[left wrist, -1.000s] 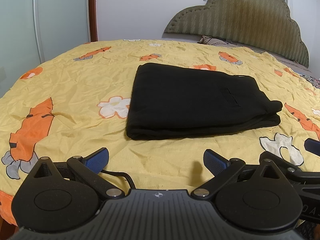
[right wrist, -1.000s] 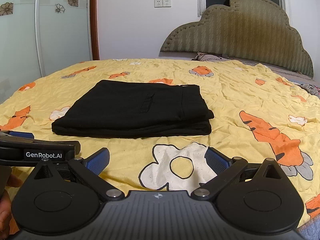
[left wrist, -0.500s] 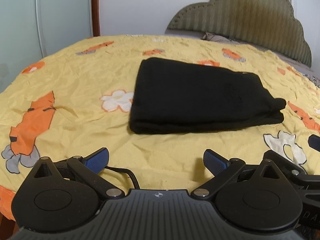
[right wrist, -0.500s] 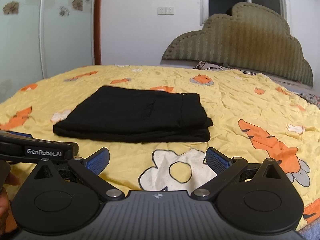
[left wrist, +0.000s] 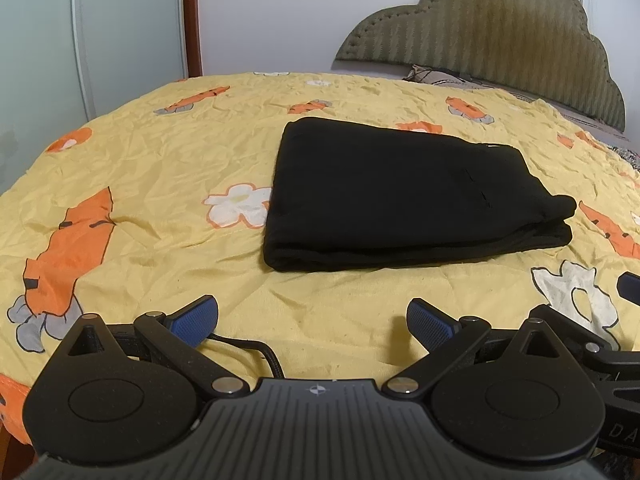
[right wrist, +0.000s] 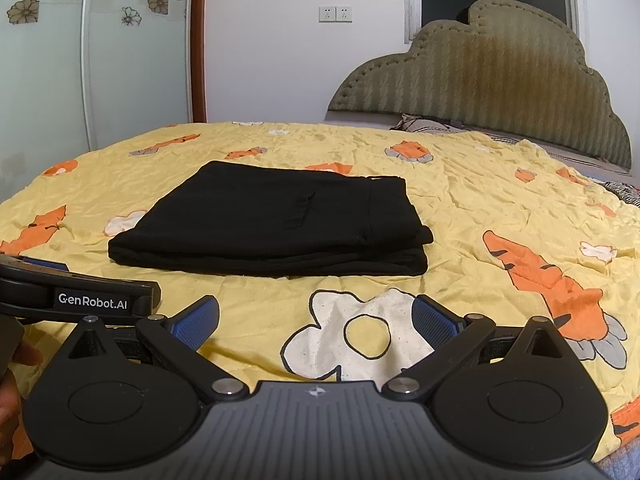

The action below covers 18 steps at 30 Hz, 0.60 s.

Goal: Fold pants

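Note:
Black pants [left wrist: 400, 196] lie folded into a flat stacked rectangle on the yellow bedsheet [left wrist: 160, 184]; the right wrist view shows the same pants [right wrist: 276, 220] left of centre. My left gripper [left wrist: 313, 322] hovers open near the bed's front edge, well short of the pants, nothing between its blue pads. My right gripper [right wrist: 316, 322] is open too, over a white flower print, apart from the pants. The left gripper's body [right wrist: 80, 296] shows at the left edge of the right wrist view.
The sheet carries orange carrot and white flower prints. A padded olive headboard [right wrist: 488, 80] with a pillow [right wrist: 432, 125] stands at the far right. A frosted wardrobe door [right wrist: 48, 60] and white wall rise behind. A hand [right wrist: 16, 376] shows at the lower left.
Both views shifted slightly as the grippers wobbled, dipping then rising back. The pants stayed put, and both grippers stayed open.

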Available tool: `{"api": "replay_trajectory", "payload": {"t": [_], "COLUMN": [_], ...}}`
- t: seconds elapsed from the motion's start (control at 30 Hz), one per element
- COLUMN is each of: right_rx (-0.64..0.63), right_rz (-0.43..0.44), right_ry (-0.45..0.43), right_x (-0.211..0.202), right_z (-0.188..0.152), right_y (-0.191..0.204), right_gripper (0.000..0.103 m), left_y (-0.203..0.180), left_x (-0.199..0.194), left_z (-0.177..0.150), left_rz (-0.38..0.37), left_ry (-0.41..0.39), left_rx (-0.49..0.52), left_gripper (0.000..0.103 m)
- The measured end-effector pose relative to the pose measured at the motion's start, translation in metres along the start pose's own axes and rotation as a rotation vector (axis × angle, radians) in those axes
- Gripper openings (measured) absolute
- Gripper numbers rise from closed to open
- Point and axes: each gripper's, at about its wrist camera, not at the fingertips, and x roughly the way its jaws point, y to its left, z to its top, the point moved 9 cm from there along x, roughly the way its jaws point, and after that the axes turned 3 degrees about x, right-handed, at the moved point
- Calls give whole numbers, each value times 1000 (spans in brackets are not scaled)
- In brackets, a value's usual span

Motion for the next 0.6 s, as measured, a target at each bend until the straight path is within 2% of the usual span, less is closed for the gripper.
{"api": "replay_trajectory", "payload": {"t": [0.6], "right_rx": [77], "right_rz": [35], "right_ry": [24], "right_x": [2], "right_z": [-2], "right_y": [-7], "right_gripper": [103], "left_y": [3], "left_x": [1], "left_z": [-2], "left_rz": [5], "left_ry": [8], "left_rx": [-6], "left_gripper": [102]}}
